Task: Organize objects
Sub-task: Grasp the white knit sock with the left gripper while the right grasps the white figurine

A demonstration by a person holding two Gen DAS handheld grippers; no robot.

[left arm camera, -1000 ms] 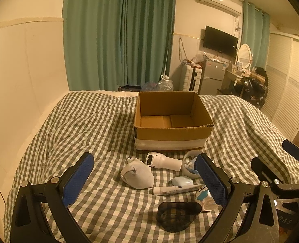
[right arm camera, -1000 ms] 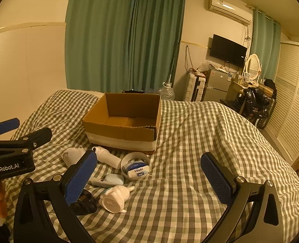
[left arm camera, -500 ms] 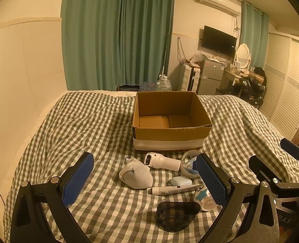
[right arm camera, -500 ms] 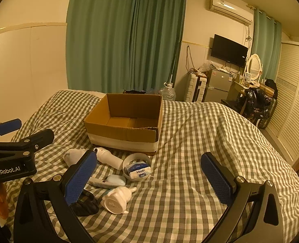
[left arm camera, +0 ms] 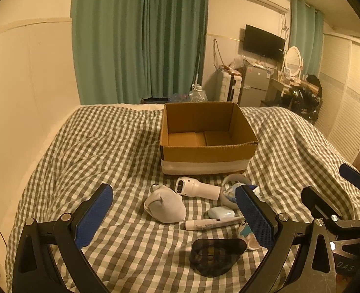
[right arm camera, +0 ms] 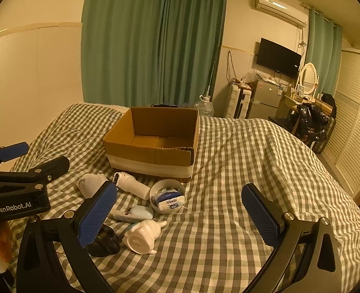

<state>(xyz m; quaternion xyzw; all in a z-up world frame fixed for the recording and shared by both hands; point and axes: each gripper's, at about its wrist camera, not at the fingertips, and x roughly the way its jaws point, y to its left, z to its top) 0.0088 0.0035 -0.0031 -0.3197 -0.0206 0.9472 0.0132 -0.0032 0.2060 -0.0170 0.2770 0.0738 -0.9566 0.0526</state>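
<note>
Hovering low over the green-and-white checked bedspread (left arm camera: pixel 102 146), the left gripper (left arm camera: pixel 174 216) has its blue-padded fingers spread wide, gripping nothing. The right gripper (right arm camera: pixel 180 216) is likewise wide apart and empty. At frame centre sits the open brown cardboard box (left arm camera: pixel 206 141) with nothing visible inside. Just in front of it lies the clutter: a rolled grey sock (left arm camera: pixel 164 207), a white handheld device (left arm camera: pixel 197 190), a white round tub (right arm camera: pixel 166 196) holding a tissue pack, a pale blue case (left arm camera: pixel 221 212), a white tube (left arm camera: pixel 210 224) and a black mesh pouch (left arm camera: pixel 213 256).
</note>
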